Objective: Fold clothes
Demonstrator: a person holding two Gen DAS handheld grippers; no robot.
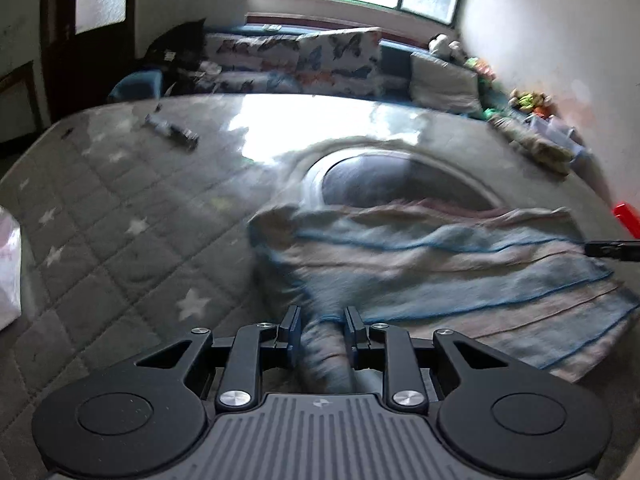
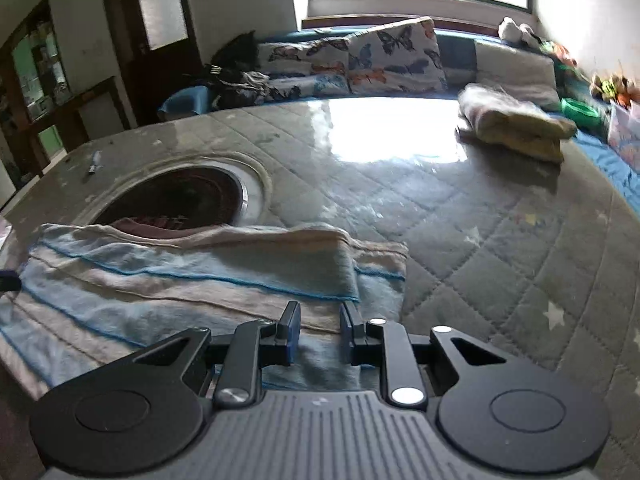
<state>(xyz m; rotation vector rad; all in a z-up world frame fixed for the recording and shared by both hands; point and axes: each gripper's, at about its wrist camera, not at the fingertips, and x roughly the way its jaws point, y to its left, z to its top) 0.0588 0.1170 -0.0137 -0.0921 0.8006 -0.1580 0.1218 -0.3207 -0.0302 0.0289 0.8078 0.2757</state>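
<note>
On quilted table (image 1: 120, 208), striped garment (image 1: 440, 264), left gripper (image 1: 322, 330) pinching it

The left tongs (image 1: 322, 330) fill the lower part of their frame with a grey ribbed housing at bottom centre, carrying a small pale logo near its top edge. Two round black discs flank it, each with a shallow circular recess. Black linkage arms rise from the housing, pinned by bright silver screws at both ends, and angular black brackets with triangular cut-outs sit outside them. The fingers (image 1: 290, 330) are black with dark blue pads. The right tongs (image 2: 320, 330) look the same: ribbed grey body, twin black discs, silver screw heads, blue-faced fingers (image 2: 291, 330).
</note>
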